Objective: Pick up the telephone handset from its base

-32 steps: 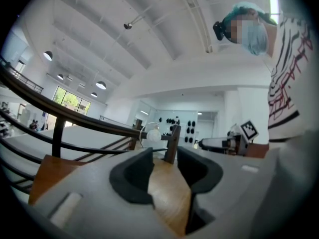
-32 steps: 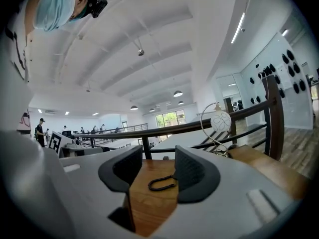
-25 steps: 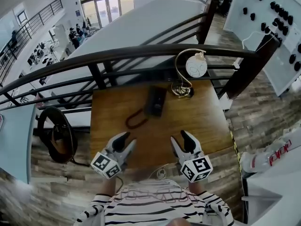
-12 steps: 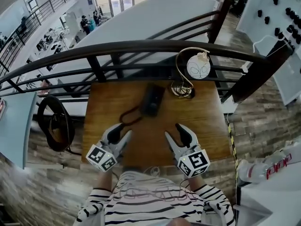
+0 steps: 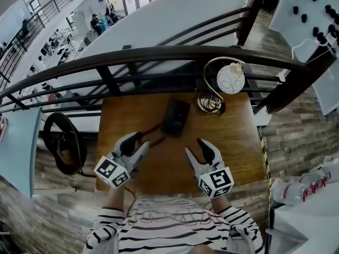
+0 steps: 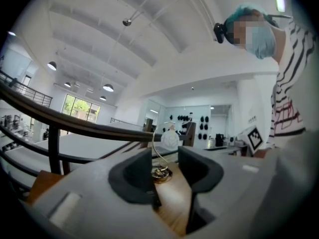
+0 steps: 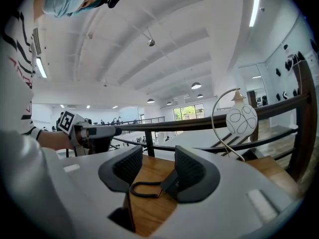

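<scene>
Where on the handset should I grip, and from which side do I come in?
Probably mid-length, across its narrow width: the telephone lies lengthwise away from you. Come from the near side and above with the open right gripper; the cord trails left and the lamp stands close at far right. Its parts are hard to separate here.

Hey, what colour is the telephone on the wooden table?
The telephone is black, seen best in the head view.

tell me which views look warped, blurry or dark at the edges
Head view: fisheye bows the railing into an arc; the telephone is sharp. Left gripper view: close-up jaws look soft, corners black. Right gripper view: same dark corners, cord in focus.
</scene>
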Tool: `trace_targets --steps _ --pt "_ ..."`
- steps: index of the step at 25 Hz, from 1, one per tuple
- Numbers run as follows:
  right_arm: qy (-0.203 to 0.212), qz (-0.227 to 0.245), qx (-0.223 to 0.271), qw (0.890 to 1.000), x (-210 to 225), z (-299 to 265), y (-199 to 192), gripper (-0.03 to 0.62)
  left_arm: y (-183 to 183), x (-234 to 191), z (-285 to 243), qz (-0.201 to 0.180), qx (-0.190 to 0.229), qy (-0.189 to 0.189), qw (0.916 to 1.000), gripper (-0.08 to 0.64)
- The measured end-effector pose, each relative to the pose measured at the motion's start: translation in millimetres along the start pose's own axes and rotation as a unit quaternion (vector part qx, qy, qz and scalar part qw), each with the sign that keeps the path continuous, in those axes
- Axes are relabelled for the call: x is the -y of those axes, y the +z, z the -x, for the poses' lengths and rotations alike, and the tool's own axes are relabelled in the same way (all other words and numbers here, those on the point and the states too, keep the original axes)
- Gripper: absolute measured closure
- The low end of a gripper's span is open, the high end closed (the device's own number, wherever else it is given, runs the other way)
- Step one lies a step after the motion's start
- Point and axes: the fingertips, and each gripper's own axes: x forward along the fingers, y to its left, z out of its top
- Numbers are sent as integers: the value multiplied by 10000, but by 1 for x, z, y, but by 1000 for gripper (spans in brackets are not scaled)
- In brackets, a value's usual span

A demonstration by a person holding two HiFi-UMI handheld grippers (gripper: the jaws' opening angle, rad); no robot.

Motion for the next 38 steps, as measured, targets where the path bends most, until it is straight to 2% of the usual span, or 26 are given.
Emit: trace_targets --steps 13,18,22,27,33,38 --pt "-302 100 -135 9994 24 -73 -4 399 42 -53 -61 -337 -46 -745 9966 385" --pt "-506 287 -272 9979 37 -96 -16 399 32 -78 -88 -326 -212 -951 9947 383" --pt "-650 386 -444 9962 50 -110 -35 399 9 -98 -112 -201 -378 -1148 9925 382" --pt "-825 416 -683 9934 66 -129 -64 400 -44 -125 -142 202 -710 -1184 9902 382" --pt "-959 394 -994 9896 94 -167 -84 399 -102 -155 -180 723 -1319 -1265 9805 370" --pt "-983 342 -1285 9862 109 -191 -118 402 -148 -177 -198 1101 -1573 -1215 9739 364"
